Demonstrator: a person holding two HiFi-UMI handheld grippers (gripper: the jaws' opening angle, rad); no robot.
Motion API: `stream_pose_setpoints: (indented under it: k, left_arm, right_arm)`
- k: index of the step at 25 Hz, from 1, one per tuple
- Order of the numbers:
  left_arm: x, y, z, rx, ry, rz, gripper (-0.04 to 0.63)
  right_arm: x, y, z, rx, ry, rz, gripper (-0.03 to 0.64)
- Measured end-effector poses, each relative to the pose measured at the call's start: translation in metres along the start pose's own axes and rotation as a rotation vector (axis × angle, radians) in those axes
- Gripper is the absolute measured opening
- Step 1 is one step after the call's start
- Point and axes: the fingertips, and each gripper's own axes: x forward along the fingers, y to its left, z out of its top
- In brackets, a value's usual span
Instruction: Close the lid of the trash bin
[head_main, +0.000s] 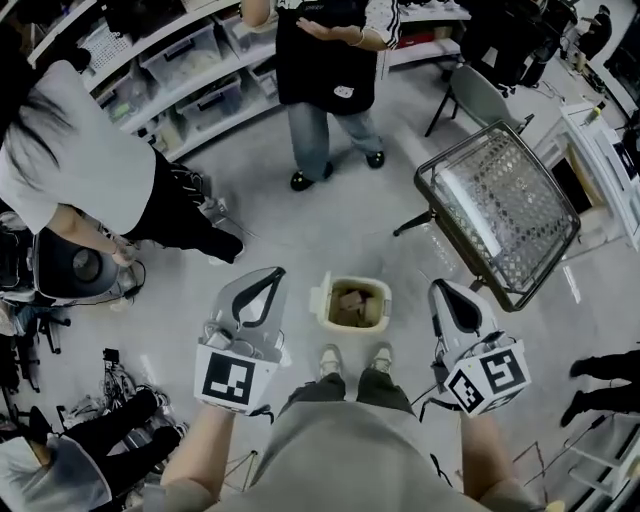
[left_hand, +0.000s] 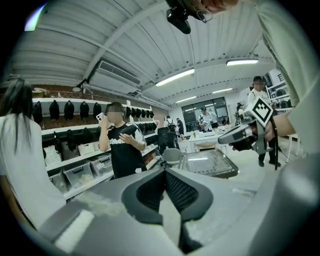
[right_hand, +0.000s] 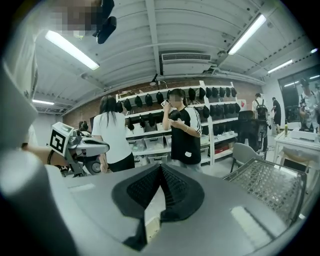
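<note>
The small cream plastic trash bin (head_main: 356, 283) stands open on the floor ahead of our shoes (head_main: 330, 360). Its lid (head_main: 320, 298) hangs off the nine o'clock side, so we judge our left gripper (head_main: 268, 280) nearer than the right gripper (head_main: 441, 292). Both have their jaws pressed together, empty.

Bright, even light falls from ceiling tube lamps (right_hand: 70, 50), which glare white in both gripper views. Shadows on the pale floor (head_main: 330, 215) are soft. Fisheye bending darkens corners; the left tool (left_hand: 165, 172) looks blurred.
</note>
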Motion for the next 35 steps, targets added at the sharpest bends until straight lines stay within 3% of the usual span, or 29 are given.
stream_pose_setpoints:
  k: [5, 8, 12, 25, 35]
  left_arm:
    - [0.037, -0.001, -0.041, 0.008, 0.080, -0.011, 0.003]
    - [0.066, -0.004, -0.080, 0.035, 0.139, -0.044, 0.002]
    - [0.103, -0.015, -0.143, 0.012, 0.228, -0.083, 0.002]
    - [0.155, -0.047, -0.359, -0.169, 0.556, -0.159, 0.002]
    - [0.172, -0.091, -0.459, -0.254, 0.704, -0.209, 0.002]
  right_arm:
    - [0.025, -0.028, -0.029, 0.024, 0.055, 0.020, 0.003]
    - [0.043, -0.046, -0.056, 0.043, 0.098, 0.021, 0.003]
    - [0.064, -0.066, -0.102, 0.066, 0.157, 0.023, 0.003]
    - [0.108, -0.087, -0.260, 0.207, 0.360, 0.028, 0.003]
    - [0.114, -0.106, -0.348, 0.287, 0.448, 0.004, 0.003]
